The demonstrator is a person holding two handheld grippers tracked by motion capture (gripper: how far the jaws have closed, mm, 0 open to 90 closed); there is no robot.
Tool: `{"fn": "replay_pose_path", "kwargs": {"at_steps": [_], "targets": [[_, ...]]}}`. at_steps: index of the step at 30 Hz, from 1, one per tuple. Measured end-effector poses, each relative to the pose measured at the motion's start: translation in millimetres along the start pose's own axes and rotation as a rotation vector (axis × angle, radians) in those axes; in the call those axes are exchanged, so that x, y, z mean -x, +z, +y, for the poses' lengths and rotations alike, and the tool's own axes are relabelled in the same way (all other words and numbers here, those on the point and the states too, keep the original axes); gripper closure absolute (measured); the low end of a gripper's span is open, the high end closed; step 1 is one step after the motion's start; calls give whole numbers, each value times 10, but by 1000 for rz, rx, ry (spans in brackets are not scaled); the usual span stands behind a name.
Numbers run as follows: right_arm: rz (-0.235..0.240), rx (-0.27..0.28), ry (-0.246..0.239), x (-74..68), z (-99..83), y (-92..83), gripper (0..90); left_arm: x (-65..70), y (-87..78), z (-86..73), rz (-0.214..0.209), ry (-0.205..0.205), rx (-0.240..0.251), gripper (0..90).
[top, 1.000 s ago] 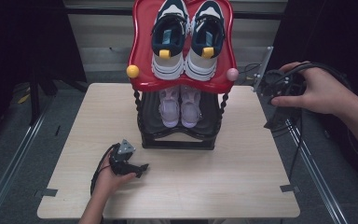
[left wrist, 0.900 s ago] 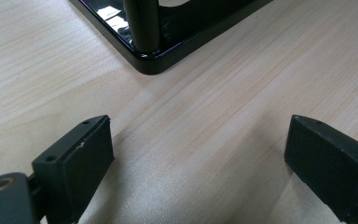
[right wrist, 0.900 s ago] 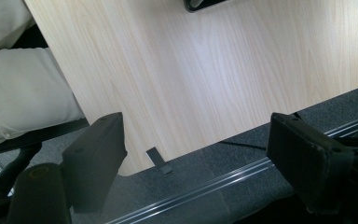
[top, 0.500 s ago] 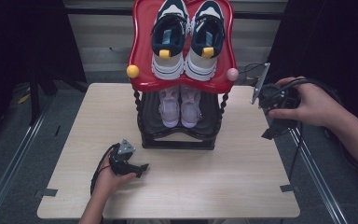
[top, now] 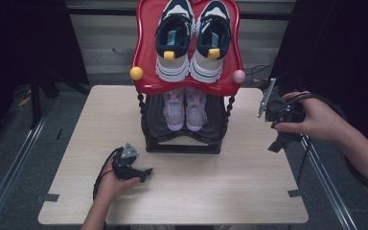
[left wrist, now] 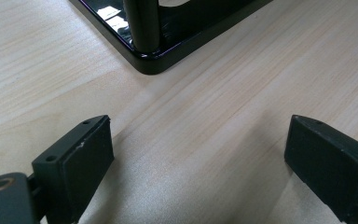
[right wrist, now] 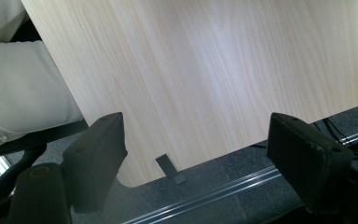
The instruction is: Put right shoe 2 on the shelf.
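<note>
A two-tier shoe rack with a black lower frame and a glossy red top tray stands at the middle rear of the pale wooden table. On the red tray sits a pair of white, dark teal and black sneakers with yellow tabs, toes toward the person. On the black lower shelf, under the tray, sits a pair of pale lilac sneakers. A yellow knob and a pink knob mark the tray's front corners.

In front of the rack's left corner, the left gripper rests on the table in the person's left hand, its jaws spread wide with nothing between them; the left gripper view shows the rack's black corner post just ahead. To the right of the rack, the right gripper is held above the table's edge by the right hand, jaws parted and empty.
</note>
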State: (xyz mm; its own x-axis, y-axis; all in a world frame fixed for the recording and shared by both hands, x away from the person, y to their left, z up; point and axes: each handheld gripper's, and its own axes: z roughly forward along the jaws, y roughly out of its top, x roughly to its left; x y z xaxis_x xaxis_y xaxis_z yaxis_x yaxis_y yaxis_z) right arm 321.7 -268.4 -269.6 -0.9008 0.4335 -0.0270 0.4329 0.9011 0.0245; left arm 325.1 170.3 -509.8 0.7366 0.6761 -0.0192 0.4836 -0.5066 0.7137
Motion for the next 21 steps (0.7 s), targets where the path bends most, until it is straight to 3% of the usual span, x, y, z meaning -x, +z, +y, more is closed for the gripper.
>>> {"fn": "replay_pose_path", "kwargs": {"at_steps": [21], "targets": [[52, 6, 11, -24, -42, 492, 191, 1, 1, -1, -1, -2, 2, 74]]}}
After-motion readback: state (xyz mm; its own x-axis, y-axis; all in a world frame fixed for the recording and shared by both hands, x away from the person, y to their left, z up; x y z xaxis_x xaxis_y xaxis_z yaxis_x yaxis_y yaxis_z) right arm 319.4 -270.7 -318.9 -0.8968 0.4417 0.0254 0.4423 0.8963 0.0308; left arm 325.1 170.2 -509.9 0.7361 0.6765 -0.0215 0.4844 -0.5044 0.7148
